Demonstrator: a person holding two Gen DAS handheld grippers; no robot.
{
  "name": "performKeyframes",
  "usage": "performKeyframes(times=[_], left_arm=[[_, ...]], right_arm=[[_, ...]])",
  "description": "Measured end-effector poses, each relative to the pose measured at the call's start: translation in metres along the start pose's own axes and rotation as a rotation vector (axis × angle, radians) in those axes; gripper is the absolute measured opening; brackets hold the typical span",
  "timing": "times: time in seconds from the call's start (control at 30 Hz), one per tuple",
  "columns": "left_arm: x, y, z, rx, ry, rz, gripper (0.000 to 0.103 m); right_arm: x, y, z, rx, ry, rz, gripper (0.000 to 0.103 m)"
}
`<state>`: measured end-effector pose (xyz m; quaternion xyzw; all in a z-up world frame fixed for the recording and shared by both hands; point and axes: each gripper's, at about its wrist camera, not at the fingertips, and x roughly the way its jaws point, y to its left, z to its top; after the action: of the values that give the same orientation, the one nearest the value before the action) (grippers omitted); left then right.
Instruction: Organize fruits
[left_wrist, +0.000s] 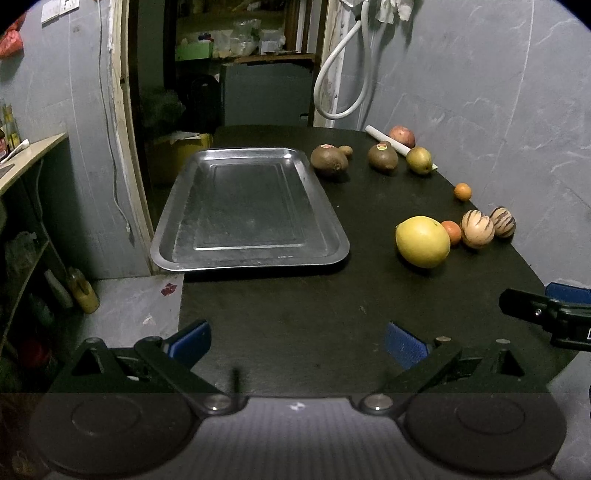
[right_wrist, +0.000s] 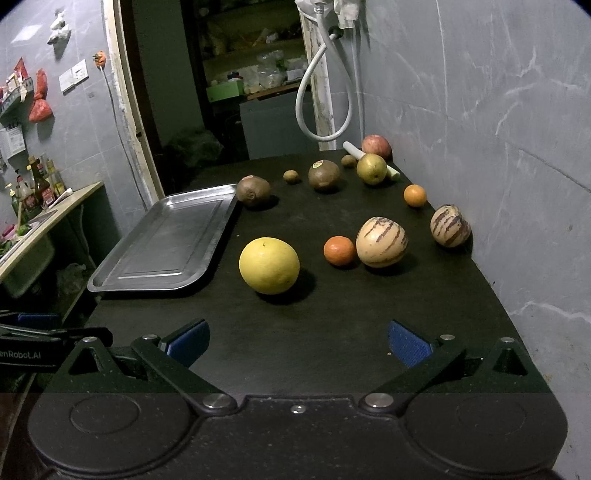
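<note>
Both grippers hung low over the near edge of the table (left_wrist: 295, 314), jaws spread wide and holding nothing: the left gripper (left_wrist: 297, 345) faced the tray (left_wrist: 184, 254), the right gripper (right_wrist: 298, 341) faced the fruit. No fruit lay in the tray, so the sorting seemed not yet begun.

Judged from the layout, the grapefruit (right_wrist: 269, 265) was the sensible first pick for the right gripper, being nearest and standing apart from the tray's near right corner. It was the widest fruit, so the pads would need their full spread, coming in level at its middle and closing gently so it would not roll or squirt out. Next in size were the two striped melons (right_wrist: 381, 242), the nearer one touching, or nearly touching, a tangerine (right_wrist: 339, 250), the other (right_wrist: 450, 225) against the right wall; the tangerine could be knocked if the jaws came in on that side. Farther off lay two kiwis (right_wrist: 253, 190), a pear (right_wrist: 371, 168), an apple (right_wrist: 376, 146) at the far right, a second tangerine (right_wrist: 414, 195), and two small brown fruits (right_wrist: 291, 176).

In pose, both grippers pointed forward and slightly down, side by side; the right one's finger showed at the right of the left view, and the left one's finger at the left of the right view.
</note>
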<state>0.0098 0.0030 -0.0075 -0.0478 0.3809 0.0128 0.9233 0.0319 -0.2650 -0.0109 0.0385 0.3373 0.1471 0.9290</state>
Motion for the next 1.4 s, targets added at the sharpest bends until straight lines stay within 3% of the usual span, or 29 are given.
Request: performKeyframes(times=[0.87,1.13,1.4], left_arm=[[0.016,0.011,0.011,0.027,0.072,-0.042,0.102],[0.036,0.021,0.040,0.111,0.095,-0.091,0.102],[0.064,0.026,0.077,0.239,0.086,-0.213,0.102]], right_arm=[[0.009,0.004,0.004,0.045,0.018,-0.029,0.102],[0.014,0.014,0.005,0.072,0.017,-0.118,0.102],[0.016,0.024,0.006,0.158,0.022,-0.265,0.102]])
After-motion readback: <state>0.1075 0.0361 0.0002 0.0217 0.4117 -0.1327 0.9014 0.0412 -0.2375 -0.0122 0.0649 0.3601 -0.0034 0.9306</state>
